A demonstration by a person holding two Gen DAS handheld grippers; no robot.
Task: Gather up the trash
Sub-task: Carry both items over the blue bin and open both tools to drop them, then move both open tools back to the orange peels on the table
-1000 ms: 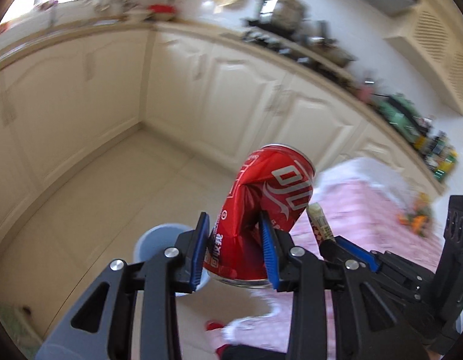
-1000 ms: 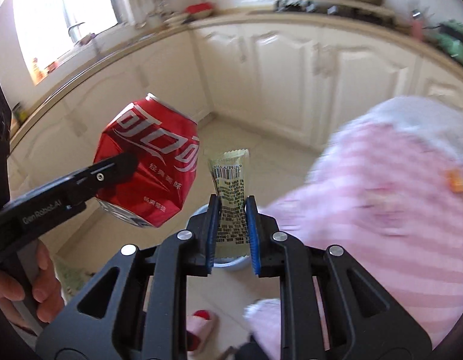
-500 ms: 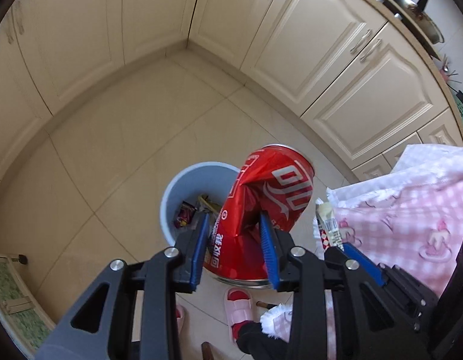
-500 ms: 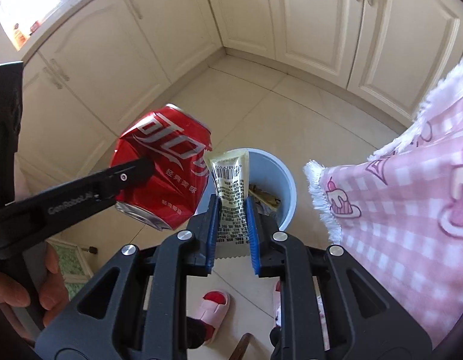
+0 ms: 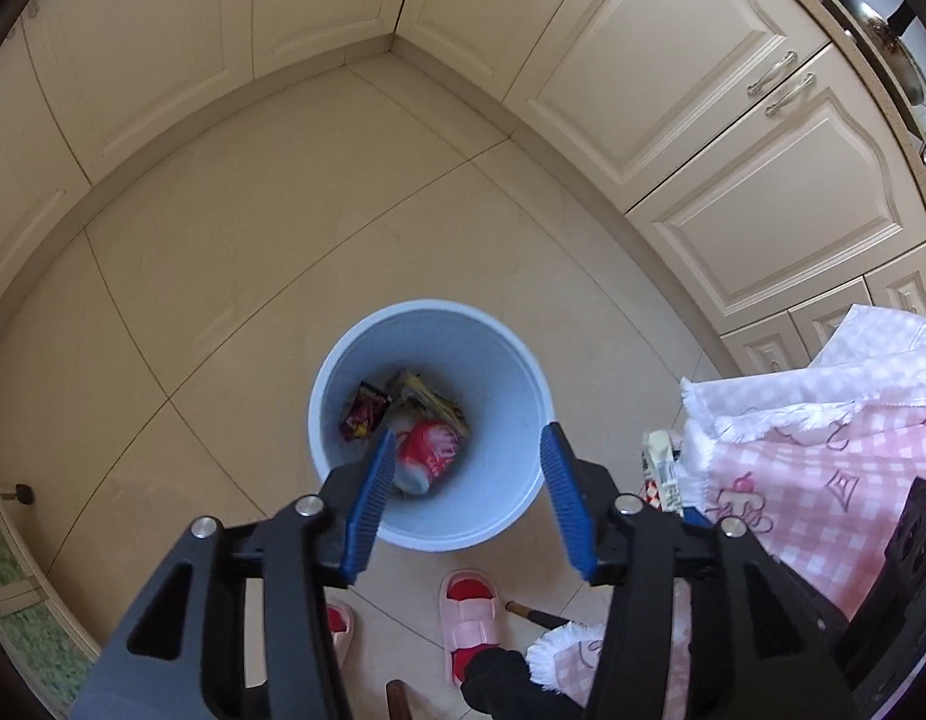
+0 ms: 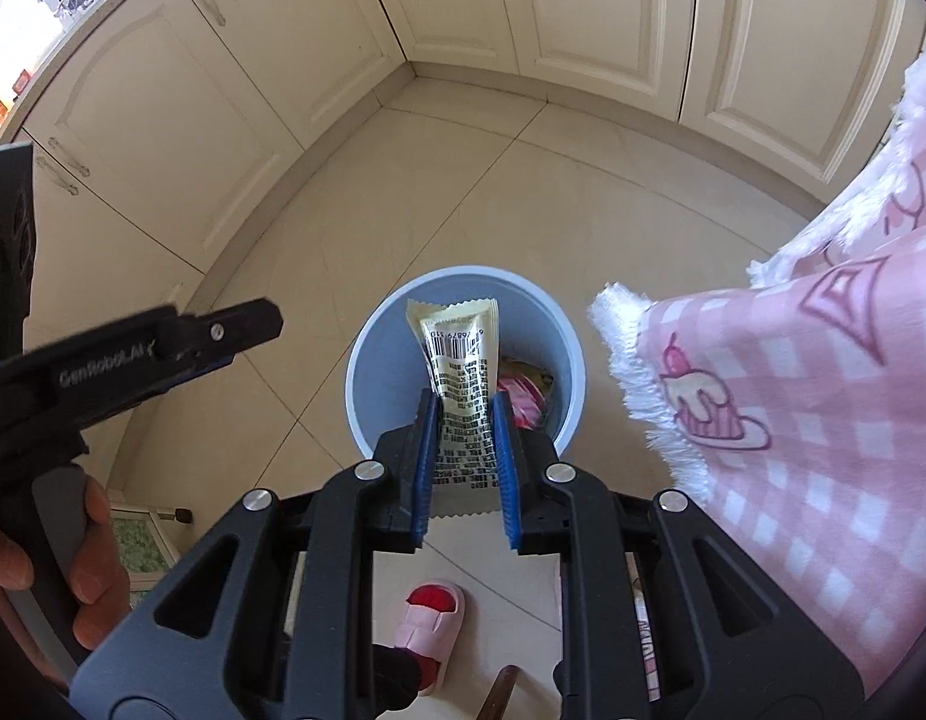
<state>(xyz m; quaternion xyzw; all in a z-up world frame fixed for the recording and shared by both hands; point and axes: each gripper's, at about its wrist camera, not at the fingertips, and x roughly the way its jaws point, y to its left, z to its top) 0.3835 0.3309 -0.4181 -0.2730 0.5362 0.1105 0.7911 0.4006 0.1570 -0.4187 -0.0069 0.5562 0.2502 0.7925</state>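
The left gripper [image 5: 468,483] points down with its jaws opening and nothing between the blue pads [image 5: 367,504]. Straight below the gap, in the middle of the frame, stands a pale blue bin [image 5: 511,480] on the tiled floor [image 5: 235,276]. A crushed red can [image 5: 430,456] lies at its bottom among wrappers [image 5: 364,414].

The right gripper [image 6: 463,420] has its jaws pinching a pale yellow wrapper [image 6: 460,360] with a barcode, which sticks up over the bin's mouth in the centre of that view. The left gripper's black finger reaches in from the left edge, gripped by a hand [image 6: 55,564] at lower left.

A pink checked cloth [image 6: 811,420] hangs at the right of both views. Pink slippers [image 5: 469,612] show near the bottom edge, and cream cabinets [image 5: 703,120] fill the top.
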